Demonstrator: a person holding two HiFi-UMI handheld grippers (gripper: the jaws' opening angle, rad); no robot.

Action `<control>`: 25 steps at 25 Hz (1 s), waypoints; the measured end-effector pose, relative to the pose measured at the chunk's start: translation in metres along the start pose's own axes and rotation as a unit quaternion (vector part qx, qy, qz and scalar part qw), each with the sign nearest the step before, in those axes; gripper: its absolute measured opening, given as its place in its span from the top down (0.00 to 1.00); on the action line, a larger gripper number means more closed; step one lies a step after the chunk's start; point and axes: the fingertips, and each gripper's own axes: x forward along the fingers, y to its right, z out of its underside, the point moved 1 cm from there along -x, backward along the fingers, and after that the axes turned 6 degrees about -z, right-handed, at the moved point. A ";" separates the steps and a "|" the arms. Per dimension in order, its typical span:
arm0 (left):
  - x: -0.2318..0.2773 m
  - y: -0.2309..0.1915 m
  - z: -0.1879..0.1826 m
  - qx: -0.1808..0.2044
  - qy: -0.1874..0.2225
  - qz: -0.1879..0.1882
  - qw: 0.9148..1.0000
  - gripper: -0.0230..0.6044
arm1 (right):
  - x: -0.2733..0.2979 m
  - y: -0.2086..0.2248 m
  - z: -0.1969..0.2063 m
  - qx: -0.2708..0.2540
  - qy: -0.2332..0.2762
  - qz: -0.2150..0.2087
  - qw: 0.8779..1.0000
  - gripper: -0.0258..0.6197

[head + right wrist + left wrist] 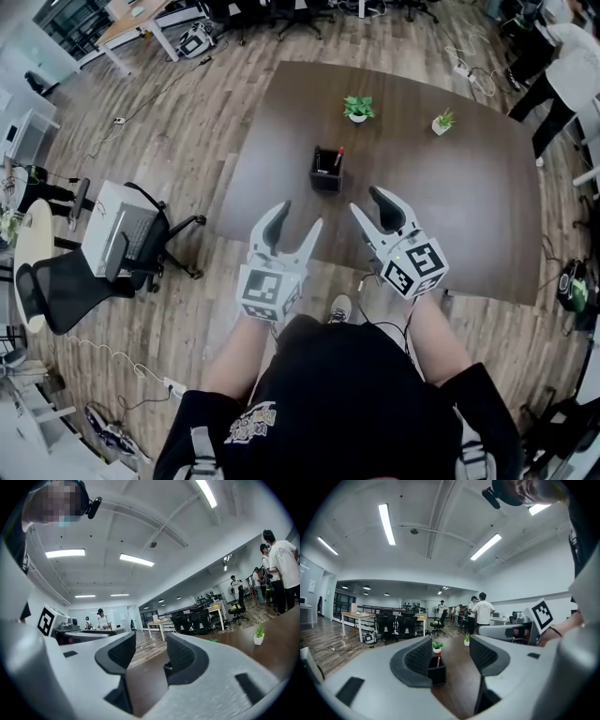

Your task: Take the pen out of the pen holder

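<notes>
A black square pen holder (326, 172) stands on the dark brown table (469, 206), with a red-capped pen (337, 157) sticking up from it. Both grippers hover above the table's near edge, short of the holder. My left gripper (300, 215) is open with nothing between its jaws. My right gripper (366, 199) is open and empty too. In the left gripper view the pen holder (437, 674) and its pen (438, 657) show between the jaws, some way ahead. In the right gripper view only a corner of the holder (168, 669) peeps out beside the right jaw.
Two small potted plants (358, 108) (442, 121) stand at the table's far side. Black office chairs (141, 244) are on the wooden floor to the left. People stand at the far right (562, 84). Cables lie on the floor.
</notes>
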 end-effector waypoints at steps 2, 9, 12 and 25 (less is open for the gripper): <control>0.010 0.001 0.000 0.005 -0.001 0.001 1.000 0.60 | -0.003 0.008 -0.001 0.003 0.001 0.003 1.000 0.63; 0.048 -0.003 0.001 0.019 -0.008 0.015 1.000 0.60 | -0.005 0.035 0.000 0.018 0.003 0.028 0.999 0.63; 0.068 -0.007 0.008 0.026 -0.017 0.027 0.999 0.60 | -0.003 0.048 0.002 0.024 0.004 0.043 0.999 0.63; 0.156 -0.033 0.049 0.072 -0.071 0.107 0.989 0.60 | 0.030 0.090 0.007 0.042 0.000 0.113 0.993 0.64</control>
